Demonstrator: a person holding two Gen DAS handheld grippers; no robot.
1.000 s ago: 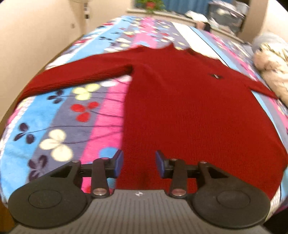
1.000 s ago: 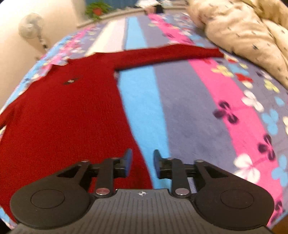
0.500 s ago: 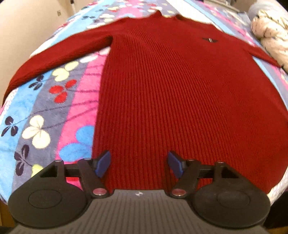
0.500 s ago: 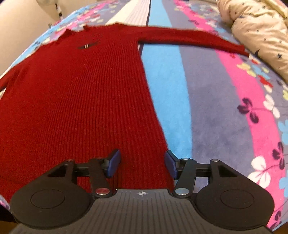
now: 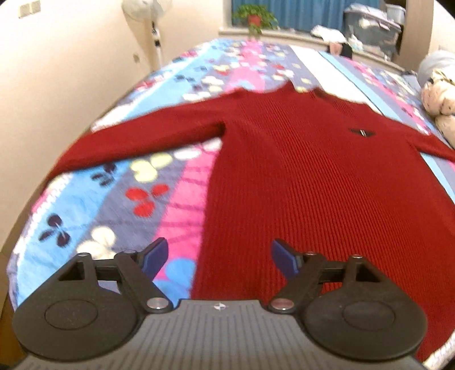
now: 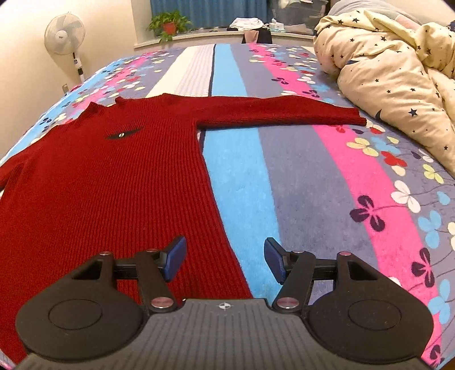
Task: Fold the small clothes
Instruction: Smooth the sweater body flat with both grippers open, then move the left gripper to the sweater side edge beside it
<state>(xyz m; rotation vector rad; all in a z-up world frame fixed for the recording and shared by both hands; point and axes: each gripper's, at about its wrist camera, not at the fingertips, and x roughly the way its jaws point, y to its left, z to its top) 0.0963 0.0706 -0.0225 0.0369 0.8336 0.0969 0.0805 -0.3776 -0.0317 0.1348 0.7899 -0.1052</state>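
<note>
A dark red ribbed knit sweater (image 5: 298, 182) lies flat on the bed, front up, both sleeves spread out sideways, a small dark badge on its chest. It also shows in the right wrist view (image 6: 99, 185). My left gripper (image 5: 219, 257) is open and empty, above the sweater's lower left edge near the hem. My right gripper (image 6: 224, 260) is open and empty, above the sweater's lower right edge near the hem. The right sleeve (image 6: 278, 112) reaches toward the duvet.
The bed has a striped flower-print cover (image 6: 327, 185). A bunched cream star-print duvet (image 6: 398, 76) lies at the right side. A standing fan (image 6: 64, 34) is by the left wall. A windowsill with a potted plant (image 6: 167, 25) and clutter lies beyond the bed.
Both grippers opened wider, from nearly closed to fully open. Both cameras dipped low over the hem, then rose and tilted back so the far room shows again.
</note>
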